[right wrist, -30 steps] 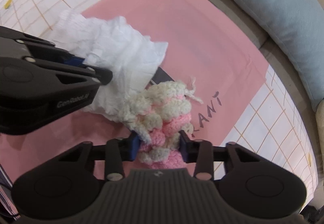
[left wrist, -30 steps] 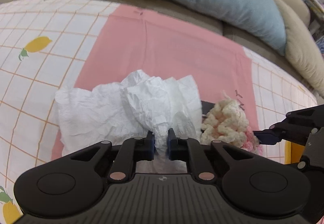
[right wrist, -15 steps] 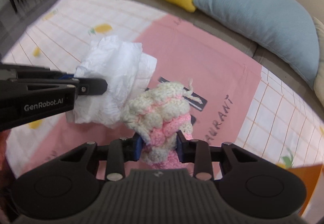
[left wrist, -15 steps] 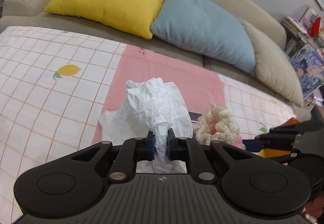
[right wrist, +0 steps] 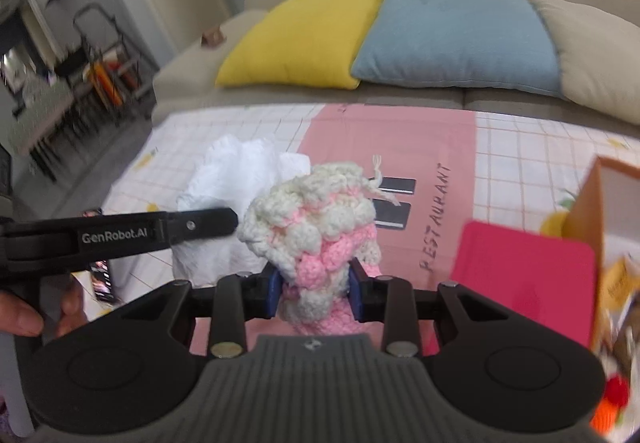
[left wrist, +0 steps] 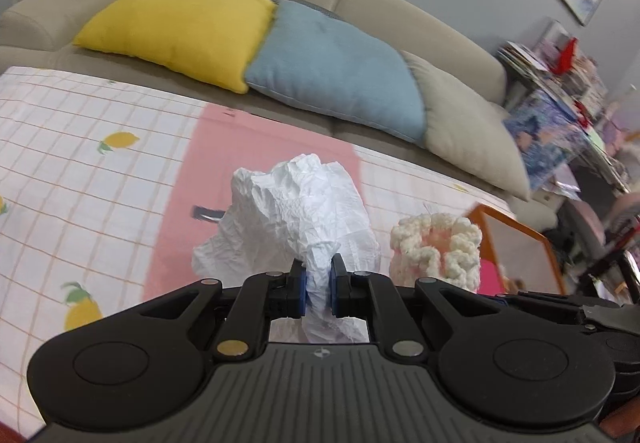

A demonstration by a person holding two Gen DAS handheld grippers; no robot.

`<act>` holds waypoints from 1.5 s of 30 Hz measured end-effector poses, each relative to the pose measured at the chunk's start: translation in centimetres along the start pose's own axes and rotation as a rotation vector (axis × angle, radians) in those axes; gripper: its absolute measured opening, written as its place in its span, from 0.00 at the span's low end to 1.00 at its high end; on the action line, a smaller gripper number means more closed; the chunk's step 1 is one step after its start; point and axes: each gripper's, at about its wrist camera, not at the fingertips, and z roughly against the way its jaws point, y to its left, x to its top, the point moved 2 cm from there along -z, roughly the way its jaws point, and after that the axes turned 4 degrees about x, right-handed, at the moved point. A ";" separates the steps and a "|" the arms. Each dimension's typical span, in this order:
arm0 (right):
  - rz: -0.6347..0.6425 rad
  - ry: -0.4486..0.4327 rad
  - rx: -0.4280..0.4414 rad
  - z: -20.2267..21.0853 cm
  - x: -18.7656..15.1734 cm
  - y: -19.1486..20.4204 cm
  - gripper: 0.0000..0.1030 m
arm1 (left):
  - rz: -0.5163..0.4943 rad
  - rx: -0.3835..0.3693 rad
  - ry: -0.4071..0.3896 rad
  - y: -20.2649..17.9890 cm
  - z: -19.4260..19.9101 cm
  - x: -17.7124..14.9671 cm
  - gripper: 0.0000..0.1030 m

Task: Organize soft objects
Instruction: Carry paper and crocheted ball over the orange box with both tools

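I've lifted both loads off the desk (right wrist: 520, 147) | left gripper (left wrist: 319, 289) jaws pinch tissue (left wrist: 296, 211) | right gripper (right wrist: 315, 293) jaws hold knitted piece (right wrist: 316, 227) | next: box (right wrist: 600, 211)

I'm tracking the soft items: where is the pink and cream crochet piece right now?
The crochet piece is clamped in the right gripper, lifted above the pink cloth, right of the white paper that the left gripper holds.
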 end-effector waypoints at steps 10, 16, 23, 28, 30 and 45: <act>-0.066 -0.137 -0.157 8.8 -3.4 -4.3 0.31 | -0.125 -0.126 -0.014 -7.5 1.7 0.1 0.11; -0.148 -0.202 -0.265 12.9 -4.8 -9.2 0.31 | -0.208 -0.223 0.003 -13.2 1.0 0.6 0.11; -0.287 -0.270 -0.387 16.5 -6.2 -15.4 0.32 | -0.336 -0.298 0.027 -19.8 -1.0 1.2 0.12; -0.364 -0.289 -0.443 18.4 -7.1 -18.9 0.32 | -0.387 -0.332 0.058 -23.0 -3.1 1.6 0.12; -0.389 -0.289 -0.458 18.6 -7.3 -20.0 0.32 | -0.412 -0.343 0.070 -24.0 -4.0 1.5 0.12; -0.194 -0.112 -0.490 11.2 -3.5 -25.1 0.34 | -0.734 -0.205 0.090 -30.2 -12.5 -1.1 0.12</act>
